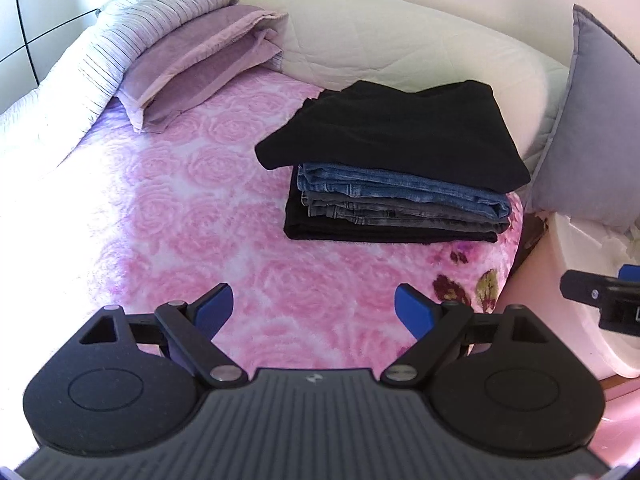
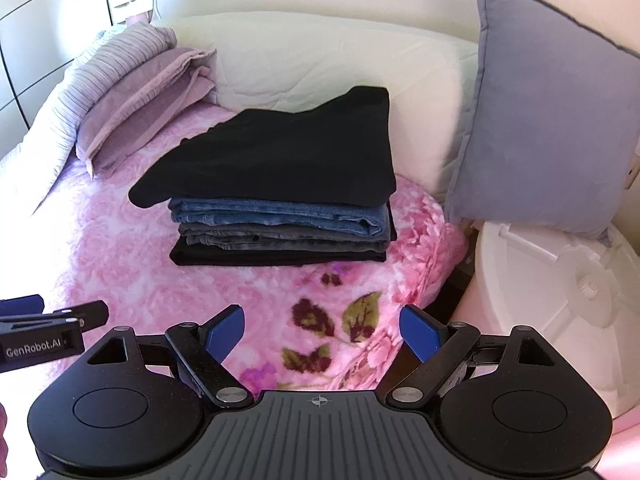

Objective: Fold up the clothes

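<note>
Left gripper (image 1: 314, 306) released, empty, over pink rose-patterned fleece blanket (image 1: 180, 200). Right gripper (image 2: 322, 330) likewise released. Folded stack beyond: black garment (image 2: 280, 160) atop blue jeans (image 2: 280, 216), grey jeans (image 2: 280, 240).

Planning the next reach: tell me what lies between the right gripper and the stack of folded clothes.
Only bare pink floral blanket lies between the open right gripper and the stack of folded clothes, shown in the right wrist view.

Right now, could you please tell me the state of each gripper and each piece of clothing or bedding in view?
Left gripper: open, empty.
Right gripper: open, empty.
Black top: folded, topmost on the pile.
Blue jeans: folded, under the black top.
Grey jeans: folded, under the blue jeans.
Black bottom garment: folded, flat on the pink blanket.
Blue cushion: upright.
</note>
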